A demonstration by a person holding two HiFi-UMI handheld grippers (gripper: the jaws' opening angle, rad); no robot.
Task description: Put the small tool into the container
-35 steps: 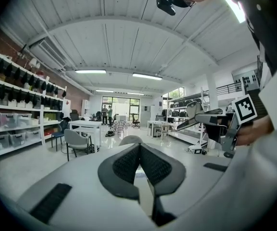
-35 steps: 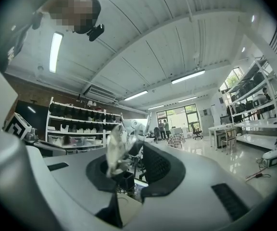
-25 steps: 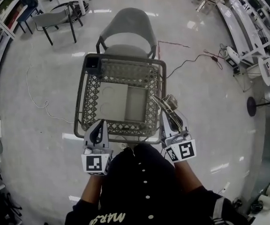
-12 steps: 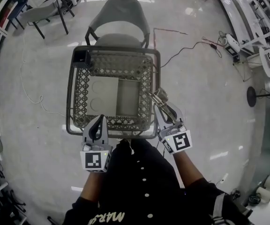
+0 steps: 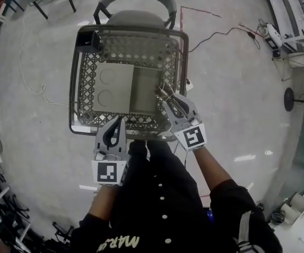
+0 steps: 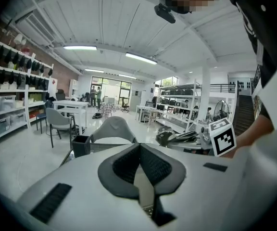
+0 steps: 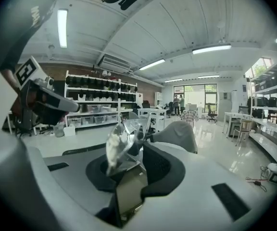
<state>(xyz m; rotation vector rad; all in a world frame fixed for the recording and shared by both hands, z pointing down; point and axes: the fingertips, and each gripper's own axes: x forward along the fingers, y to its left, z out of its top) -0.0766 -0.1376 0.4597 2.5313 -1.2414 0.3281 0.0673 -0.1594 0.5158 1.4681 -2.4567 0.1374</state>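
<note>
1 basket [image 5: 131,29]; R gripper [image 5: 169,100] jaws clamp 1 small tool [image 7: 118,146], L gripper [image 5: 118,122] jaws together, empty.

Head view steeply down over basket [image 5: 131,29], gripper views near level, both perhaps sharing chair [image 6: 110,129].

The small tool [image 5: 162,91] is a shiny metal piece of folded, clip-like form. It is clamped between the jaws of the right gripper [image 5: 166,99] and projects past their tips. It hangs over the right front part of the container's interior, close to the right wall; contact with the floor cannot be determined. The container [image 5: 86,88] is a grey, square, lattice-walled basket, upright, with an open top and a flat pale floor panel.
</note>
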